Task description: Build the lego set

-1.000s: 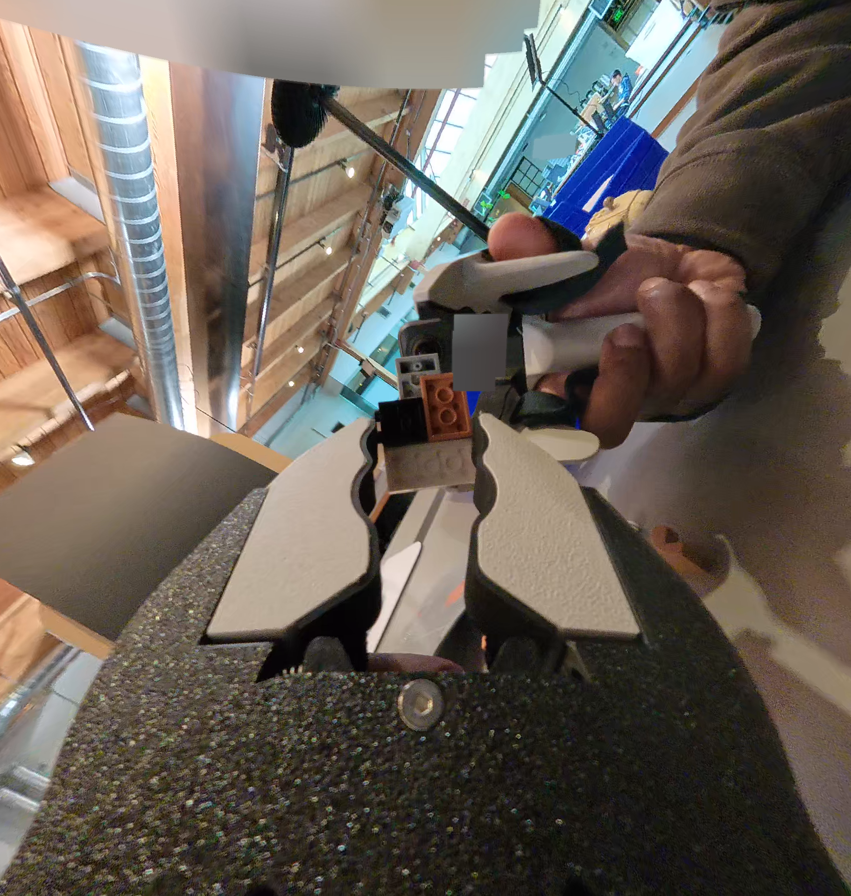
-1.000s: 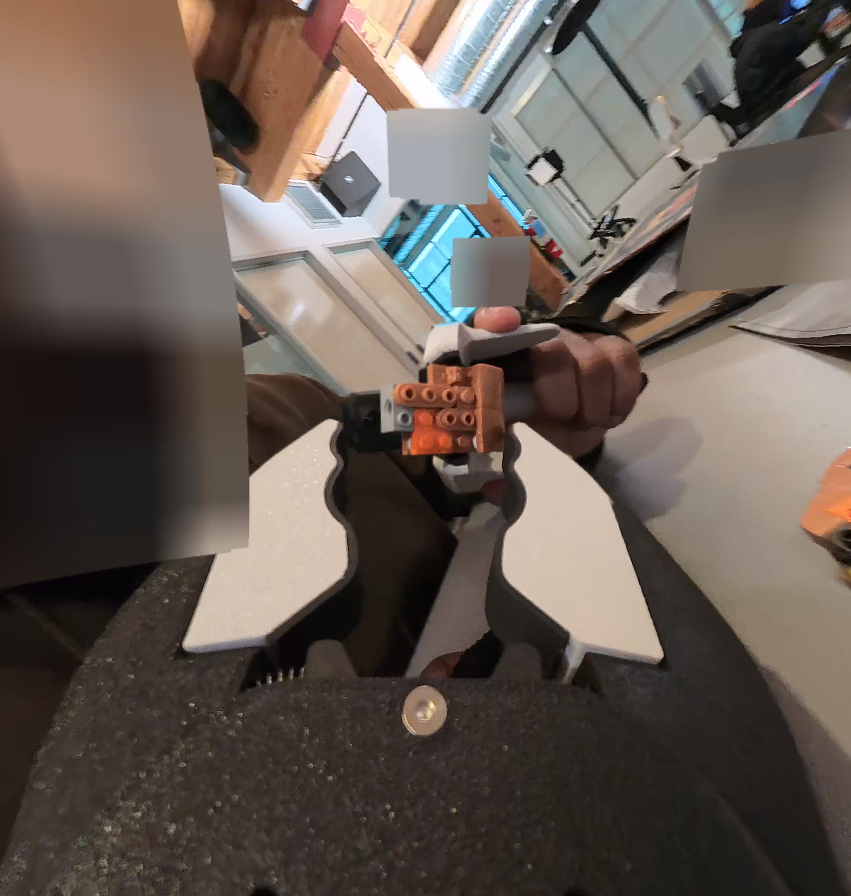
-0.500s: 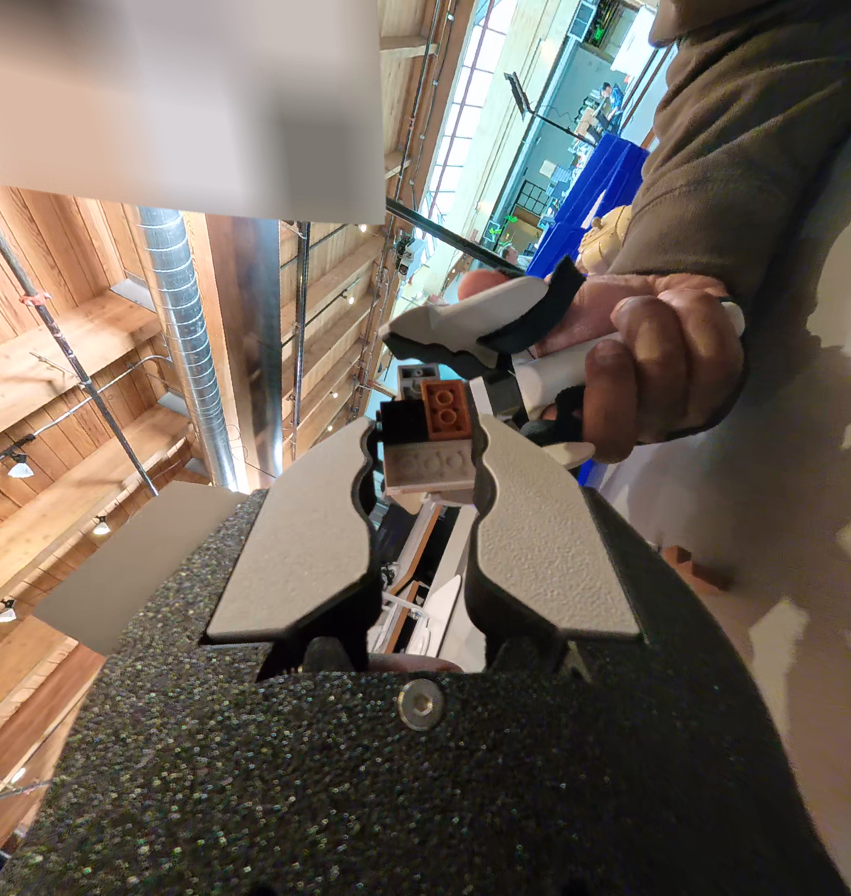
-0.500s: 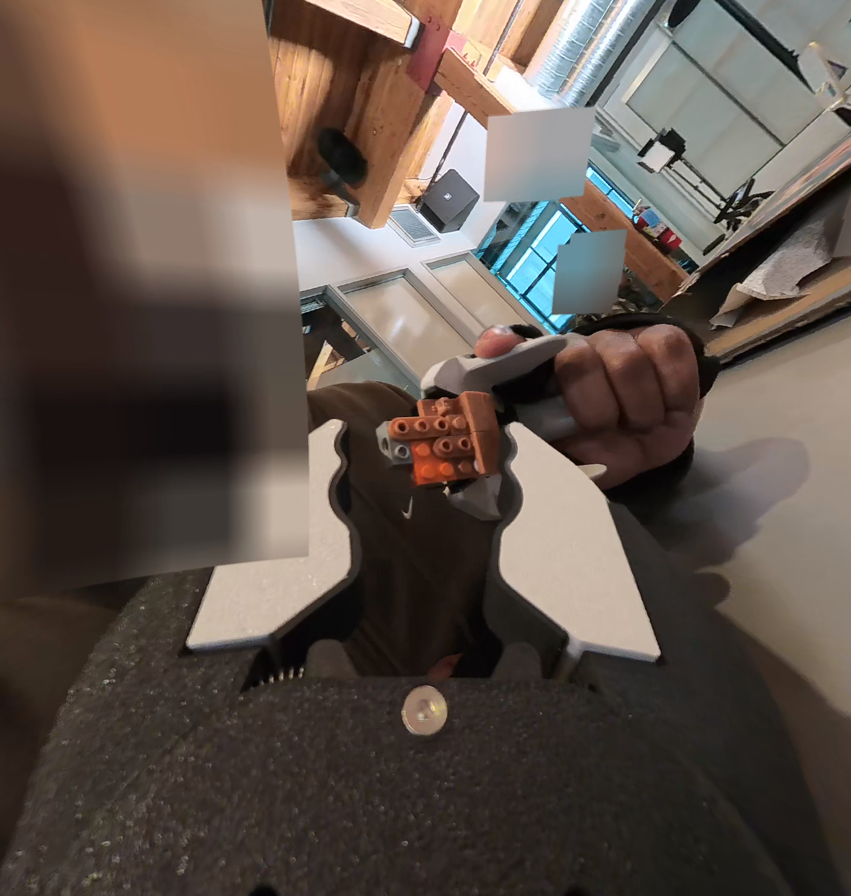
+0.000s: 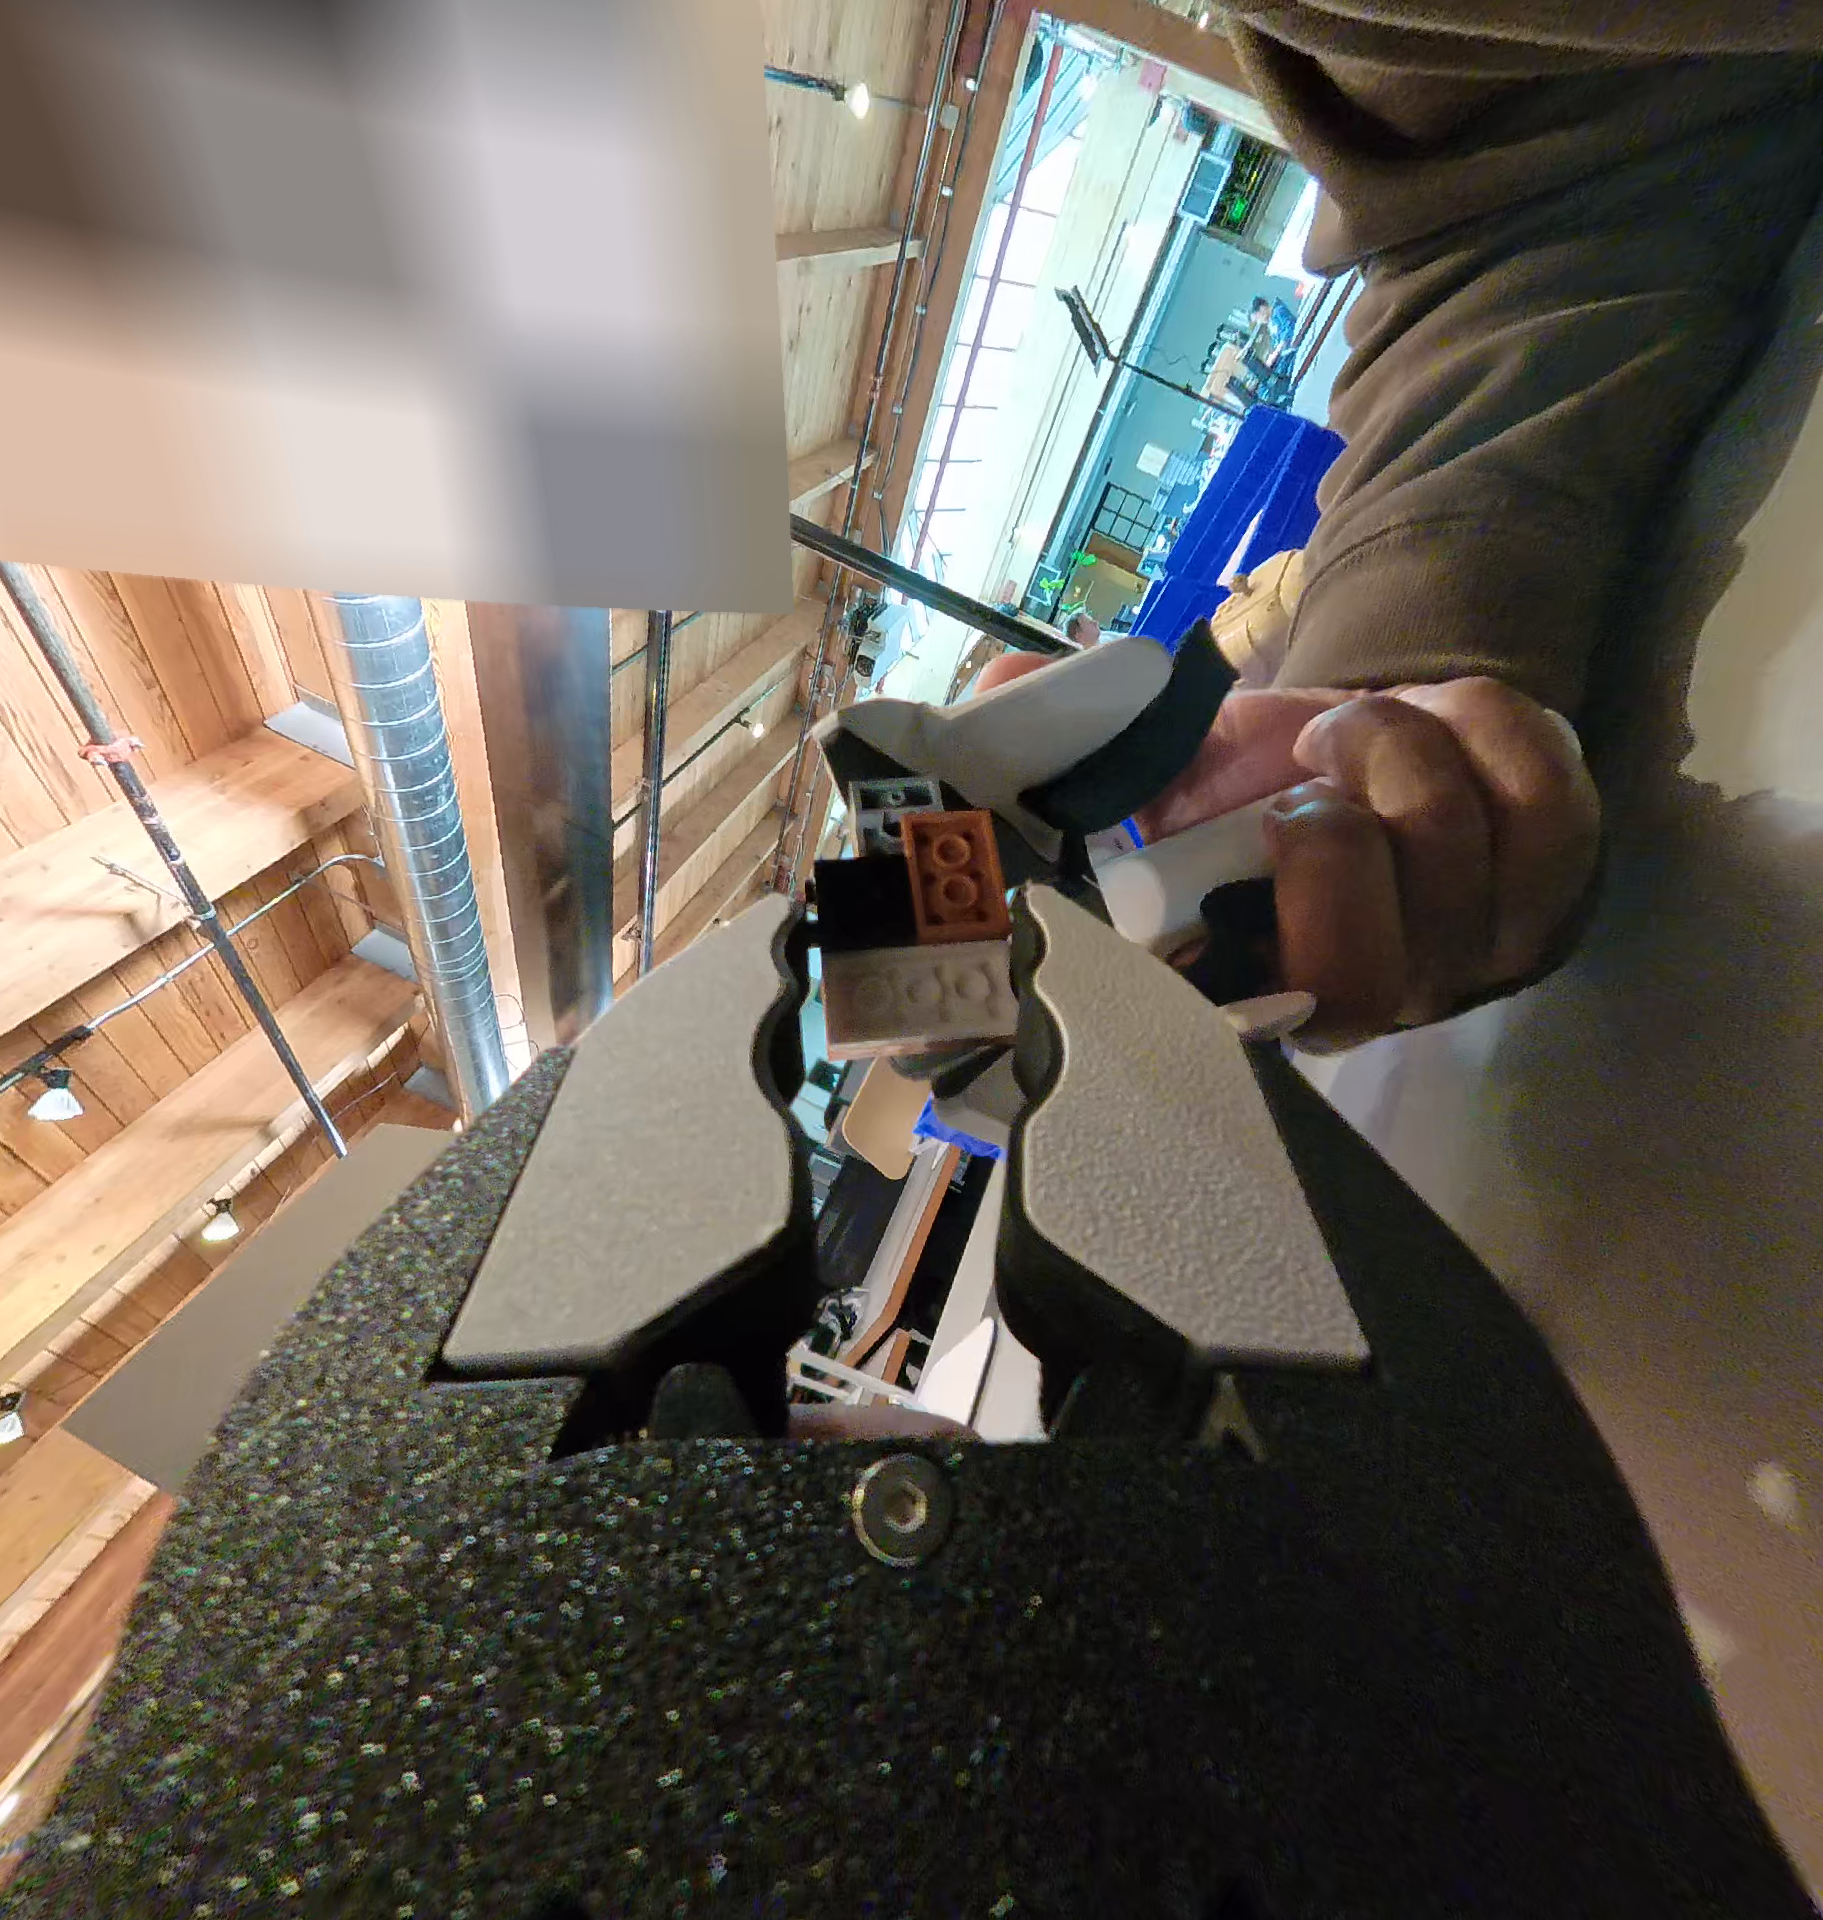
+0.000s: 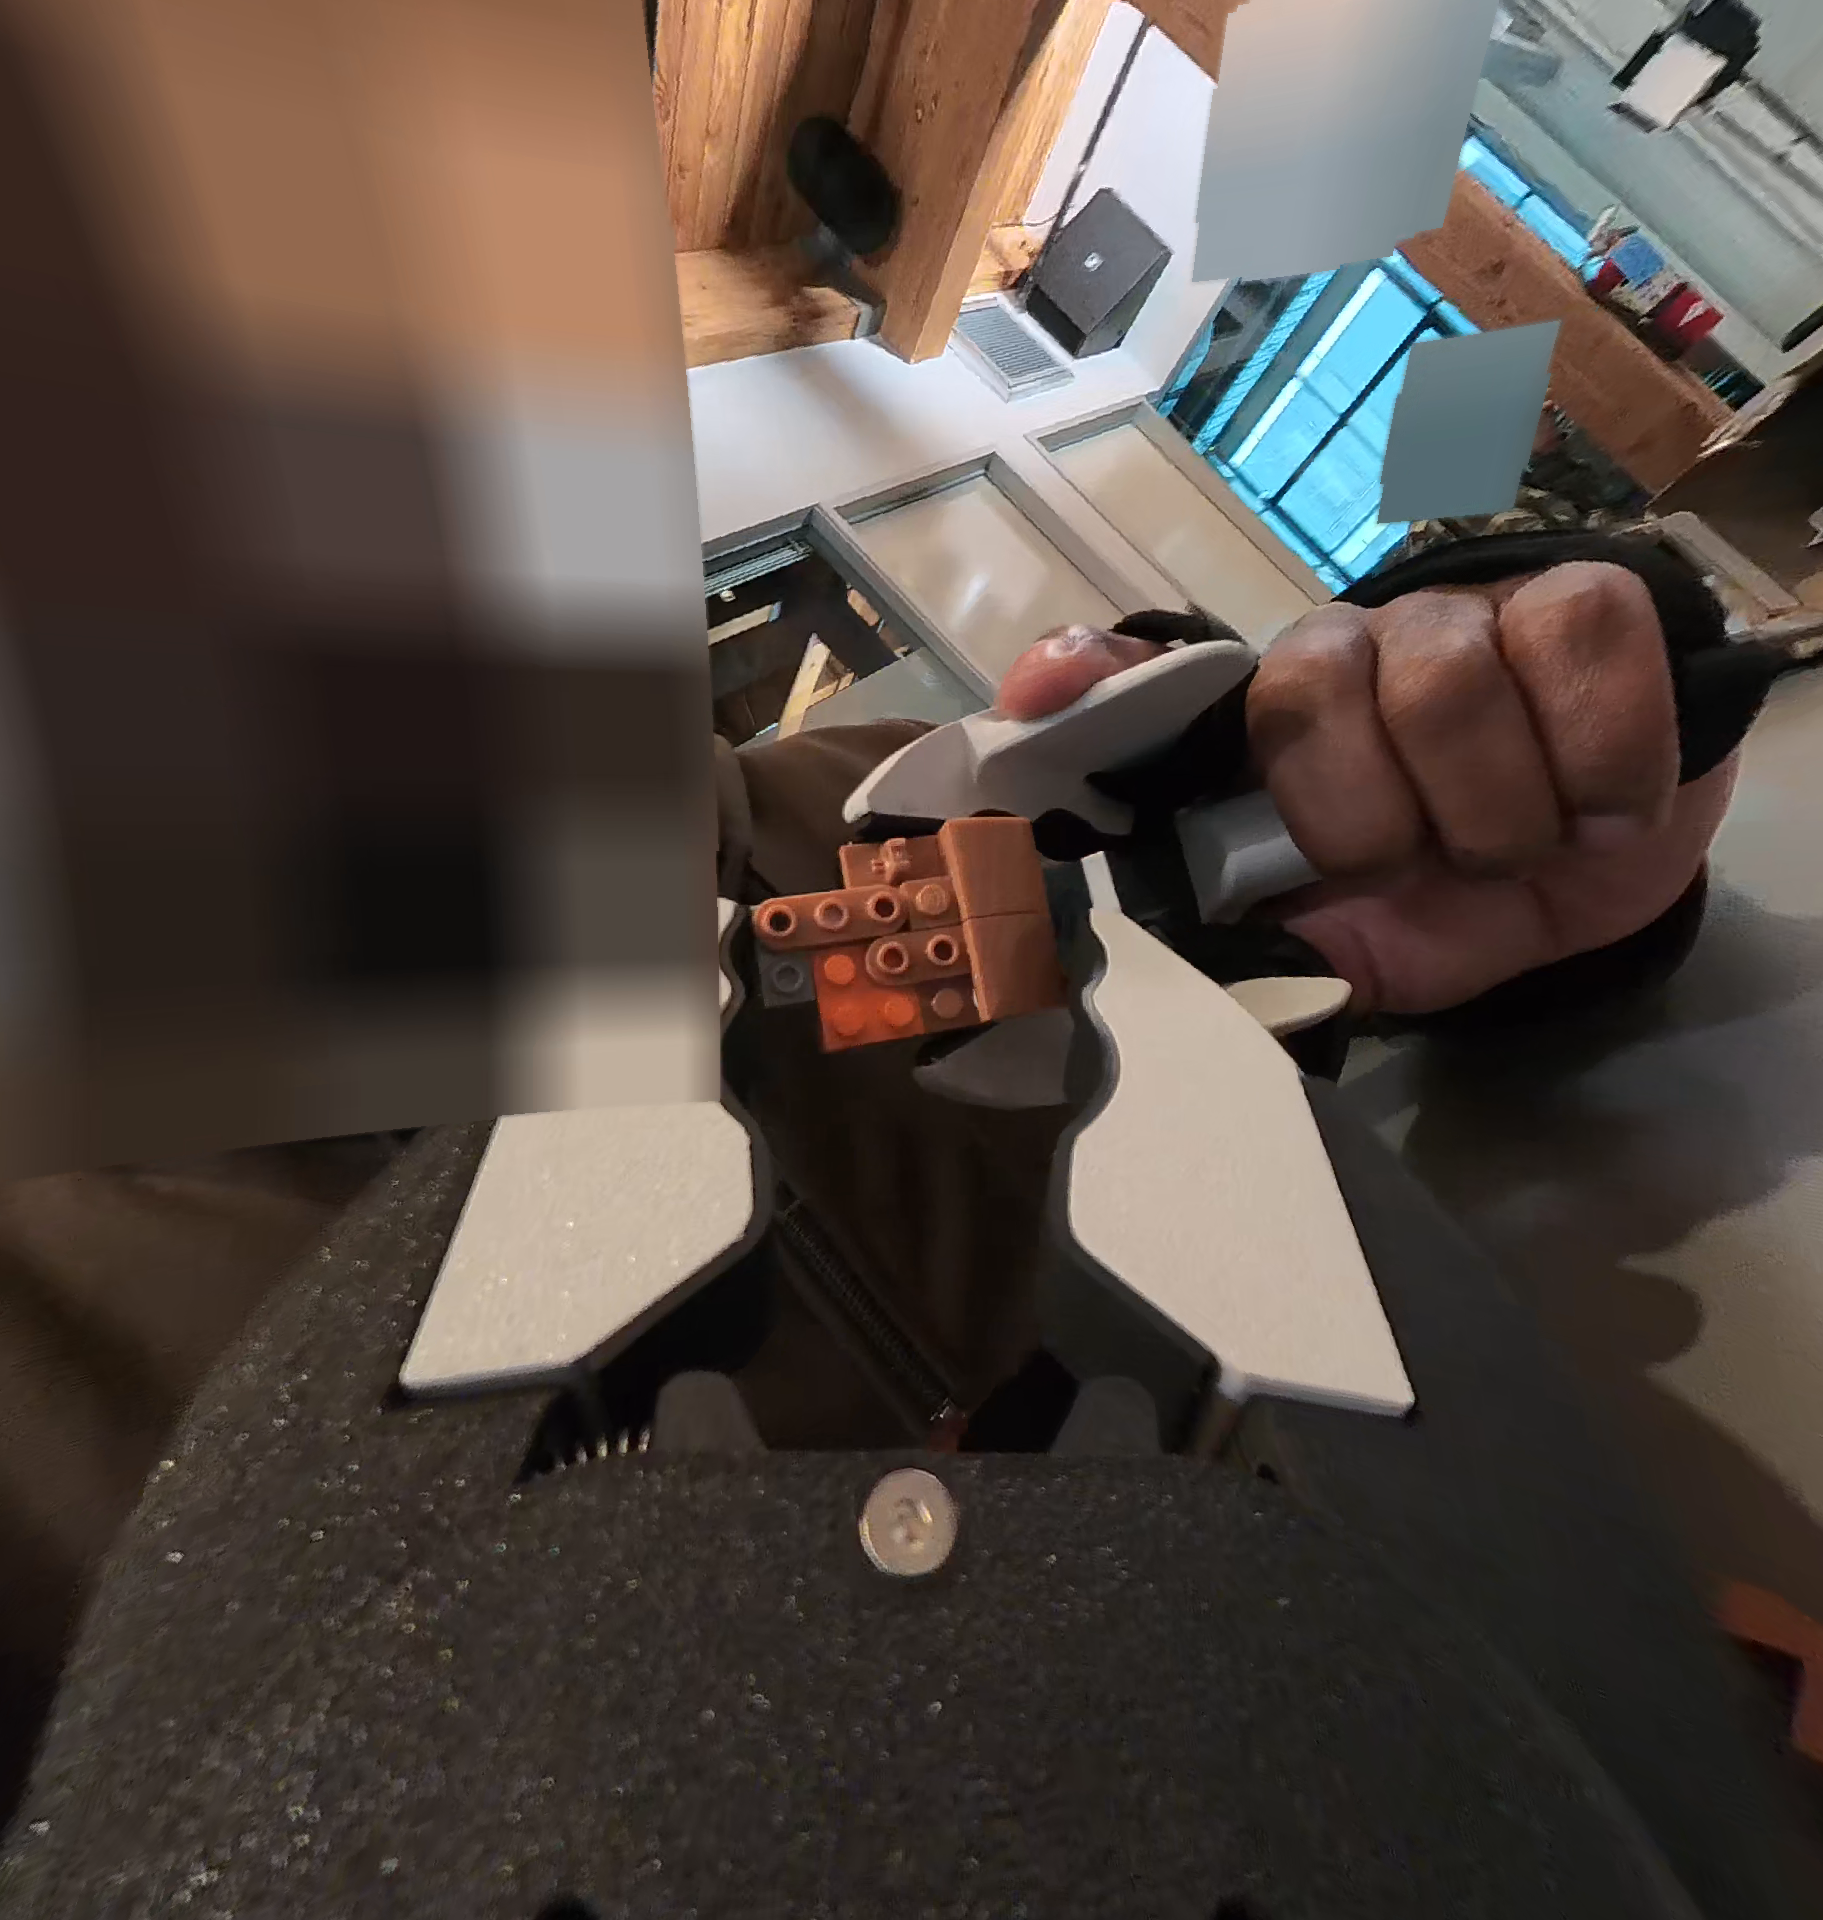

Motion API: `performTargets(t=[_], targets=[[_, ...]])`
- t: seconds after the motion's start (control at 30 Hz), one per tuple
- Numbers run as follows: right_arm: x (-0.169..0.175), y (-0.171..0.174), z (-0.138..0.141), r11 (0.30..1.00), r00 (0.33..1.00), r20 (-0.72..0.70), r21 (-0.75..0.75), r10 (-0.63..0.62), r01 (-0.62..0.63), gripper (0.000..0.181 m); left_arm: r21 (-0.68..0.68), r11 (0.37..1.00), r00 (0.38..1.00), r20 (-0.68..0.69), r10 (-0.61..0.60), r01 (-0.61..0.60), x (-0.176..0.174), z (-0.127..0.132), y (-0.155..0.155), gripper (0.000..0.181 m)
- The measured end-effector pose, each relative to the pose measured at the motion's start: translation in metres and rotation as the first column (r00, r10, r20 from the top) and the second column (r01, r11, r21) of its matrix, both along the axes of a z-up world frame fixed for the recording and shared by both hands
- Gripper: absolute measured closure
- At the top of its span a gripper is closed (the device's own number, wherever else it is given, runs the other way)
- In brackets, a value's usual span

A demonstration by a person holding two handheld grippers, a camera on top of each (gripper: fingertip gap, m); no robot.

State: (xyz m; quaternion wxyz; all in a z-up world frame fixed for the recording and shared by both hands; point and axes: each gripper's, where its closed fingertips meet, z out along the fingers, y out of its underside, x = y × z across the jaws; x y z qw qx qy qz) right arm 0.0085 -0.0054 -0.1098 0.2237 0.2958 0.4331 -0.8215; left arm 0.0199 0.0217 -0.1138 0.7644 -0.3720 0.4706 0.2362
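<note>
The lego build, a small cluster of brown, orange, black and grey bricks, sits at the centre of both wrist views, held up in the air between the two tools. In the left wrist view the left gripper pinches it by its pale grey plate, fingertips pressed against either side. The right gripper, gripped in a hand at the right of the frame, reaches in from above, and its upper finger touches the top of the build; whether it is clamping cannot be told. In the right wrist view the build lies between the right gripper's spread fingers, with the left gripper and its hand at centre right. Compared with half a second ago, the two tools have drawn closer and both views have tilted further upward, the build filling more of each frame. That suggests the person is seating or checking a brick rather than fetching a new one.
</note>
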Motion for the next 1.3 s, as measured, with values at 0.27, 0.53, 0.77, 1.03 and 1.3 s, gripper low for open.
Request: performTargets(t=[0.27, 0.53, 0.77, 1.03, 1.3], targets=[[-0.02, 0.02, -0.011, 0.923, 0.953, -0.117, 0.241, -0.281, 0.301, 0.124, -0.209, 0.978, 0.989, 0.143, 0.03, 0.001, -0.028, -0.012, 0.019, 0.139], [-0.046, 0.054, -0.046, 0.497, 0.782, -0.373, 0.616, -0.5, 0.612, 0.124, -0.6, 0.676, 0.759, 0.645, 0.091, 0.429, -0.06, -0.036, 0.04, 0.139], [-0.056, 0.066, -0.076, 0.207, 0.735, -0.46, 0.76, -0.498, 0.616, 0.124, -0.455, 0.273, 0.293, 0.831, 0.473, 0.848, -0.075, -0.049, 0.054, 0.141], [-0.064, 0.073, -0.094, -0.011, 0.721, -0.533, 0.807, -0.444, 0.59, 0.124, -0.379, 0.071, 0.236, 0.7, 0.674, 0.923, -0.056, -0.076, 0.05, 0.141], [-0.065, 0.065, -0.097, -0.139, 0.711, -0.622, 0.776, -0.328, 0.615, 0.124, -0.364, 0.032, 0.236, 0.666, 0.708, 0.931, -0.046, -0.082, 0.047, 0.161]])
